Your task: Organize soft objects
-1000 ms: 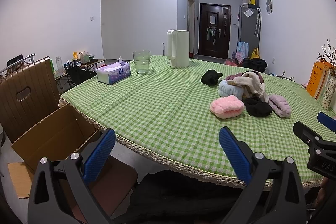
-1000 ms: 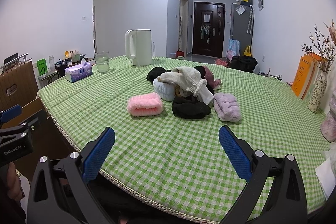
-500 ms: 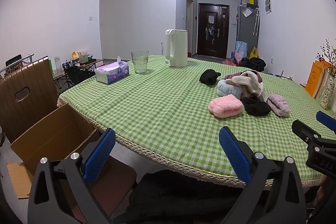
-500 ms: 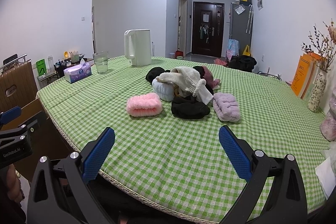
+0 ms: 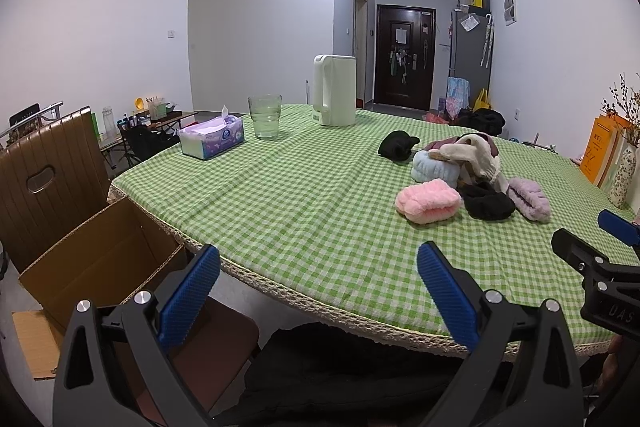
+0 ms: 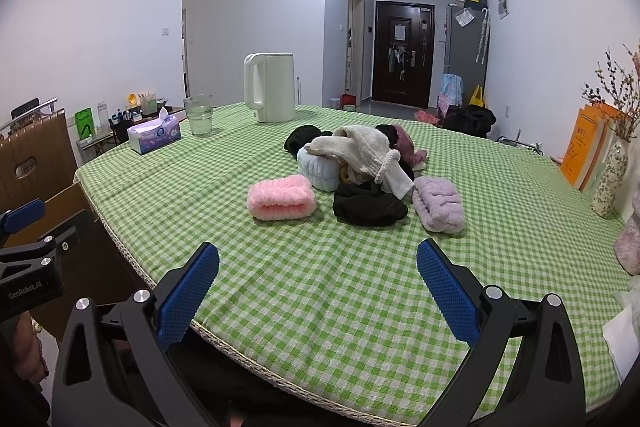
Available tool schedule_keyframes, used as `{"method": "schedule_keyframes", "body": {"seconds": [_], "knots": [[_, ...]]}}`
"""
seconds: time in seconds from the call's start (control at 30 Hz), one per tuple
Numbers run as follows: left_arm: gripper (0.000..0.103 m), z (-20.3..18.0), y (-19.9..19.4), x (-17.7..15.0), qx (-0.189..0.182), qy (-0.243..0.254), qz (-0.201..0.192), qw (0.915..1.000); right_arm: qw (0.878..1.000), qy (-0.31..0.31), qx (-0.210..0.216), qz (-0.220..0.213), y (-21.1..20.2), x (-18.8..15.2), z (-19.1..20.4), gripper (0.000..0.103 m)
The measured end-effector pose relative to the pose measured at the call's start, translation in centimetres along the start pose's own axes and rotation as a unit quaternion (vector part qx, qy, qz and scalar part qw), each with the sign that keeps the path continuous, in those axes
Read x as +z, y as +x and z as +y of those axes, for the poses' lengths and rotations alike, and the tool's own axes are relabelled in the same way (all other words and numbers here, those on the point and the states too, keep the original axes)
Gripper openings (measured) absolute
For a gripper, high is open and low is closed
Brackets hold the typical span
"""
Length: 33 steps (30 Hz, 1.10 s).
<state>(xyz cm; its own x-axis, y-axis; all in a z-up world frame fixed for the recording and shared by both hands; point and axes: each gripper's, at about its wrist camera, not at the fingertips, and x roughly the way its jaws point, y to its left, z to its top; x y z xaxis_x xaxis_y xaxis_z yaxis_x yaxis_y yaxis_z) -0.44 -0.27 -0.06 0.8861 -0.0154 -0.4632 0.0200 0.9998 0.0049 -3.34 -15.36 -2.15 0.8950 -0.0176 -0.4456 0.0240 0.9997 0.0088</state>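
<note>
Left gripper [image 5: 318, 281] and right gripper [image 6: 318, 281]: black angular frames, blue textured finger pads [image 6: 188, 293], silver screws, white lettering.

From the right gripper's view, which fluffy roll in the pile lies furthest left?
The pink fluffy roll; it lies alone left of the black bundle, while the lilac roll lies on the right.

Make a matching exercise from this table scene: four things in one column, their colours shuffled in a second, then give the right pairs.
Things:
1. fluffy roll nearest the left table edge
2. kettle
3. fluffy roll on the right of the pile
4. knit glove on top of the pile

Colours:
A. lilac
B. cream knit
C. pink
D. pale green-white

Pairs: 1-C, 2-D, 3-A, 4-B
</note>
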Motion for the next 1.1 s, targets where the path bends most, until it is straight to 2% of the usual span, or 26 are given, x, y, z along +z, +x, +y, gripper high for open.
{"method": "schedule_keyframes", "body": {"seconds": [0.47, 1.1], "knots": [[0.096, -0.02, 0.07, -0.08, -0.002, 0.0, 0.002, 1.0, 1.0, -0.004, -0.017, -0.004, -0.06, -0.11, -0.15, 0.095], [0.096, -0.63, 0.38, -0.74, -0.001, 0.009, 0.003, 1.0, 1.0, 0.008, -0.014, -0.001, 0.08, -0.37, -0.59, 0.095]]}}
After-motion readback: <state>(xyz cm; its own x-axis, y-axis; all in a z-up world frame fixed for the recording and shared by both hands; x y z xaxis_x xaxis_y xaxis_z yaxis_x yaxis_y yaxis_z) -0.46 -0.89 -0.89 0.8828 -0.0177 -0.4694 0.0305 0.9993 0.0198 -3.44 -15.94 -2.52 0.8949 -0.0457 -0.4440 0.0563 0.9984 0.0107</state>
